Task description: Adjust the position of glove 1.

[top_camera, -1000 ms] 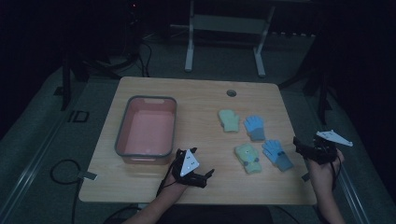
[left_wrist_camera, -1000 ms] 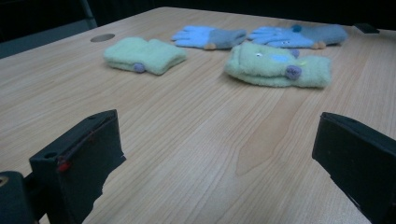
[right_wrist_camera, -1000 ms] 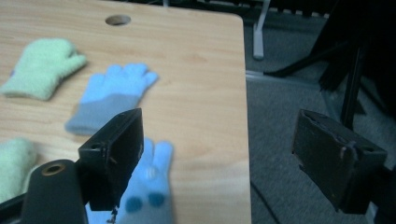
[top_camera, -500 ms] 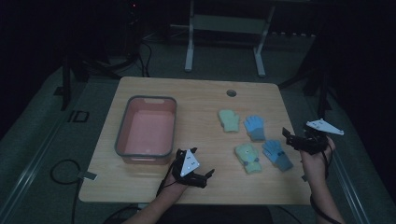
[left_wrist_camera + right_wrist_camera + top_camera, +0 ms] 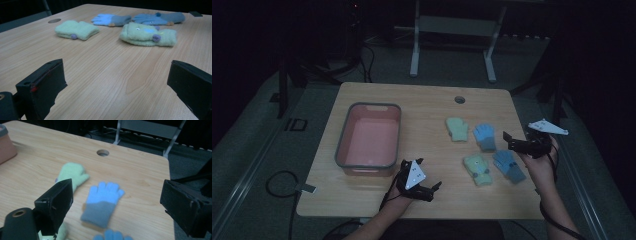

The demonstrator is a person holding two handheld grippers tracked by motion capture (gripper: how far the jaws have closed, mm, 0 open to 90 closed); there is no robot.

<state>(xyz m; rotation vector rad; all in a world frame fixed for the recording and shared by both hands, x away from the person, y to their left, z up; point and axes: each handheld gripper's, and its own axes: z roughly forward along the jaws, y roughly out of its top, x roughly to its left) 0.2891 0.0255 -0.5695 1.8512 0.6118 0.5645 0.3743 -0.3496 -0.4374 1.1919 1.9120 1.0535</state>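
Gloves lie in a loose cluster on the right half of the surface, and the right tool [image 5: 512, 140] hangs just right of the far blue glove [image 5: 102, 201], jaws just widened to full gape with nothing between them. Left tool [image 5: 427, 175] rests near the front edge, jaws spread and empty too. Danger now: the near blue glove [image 5: 509, 165] lies close by, so a careless descent could snag both, or drag one off into the green glove [image 5: 477, 169] beside it. Pink bin [image 5: 343, 145] waits at left.
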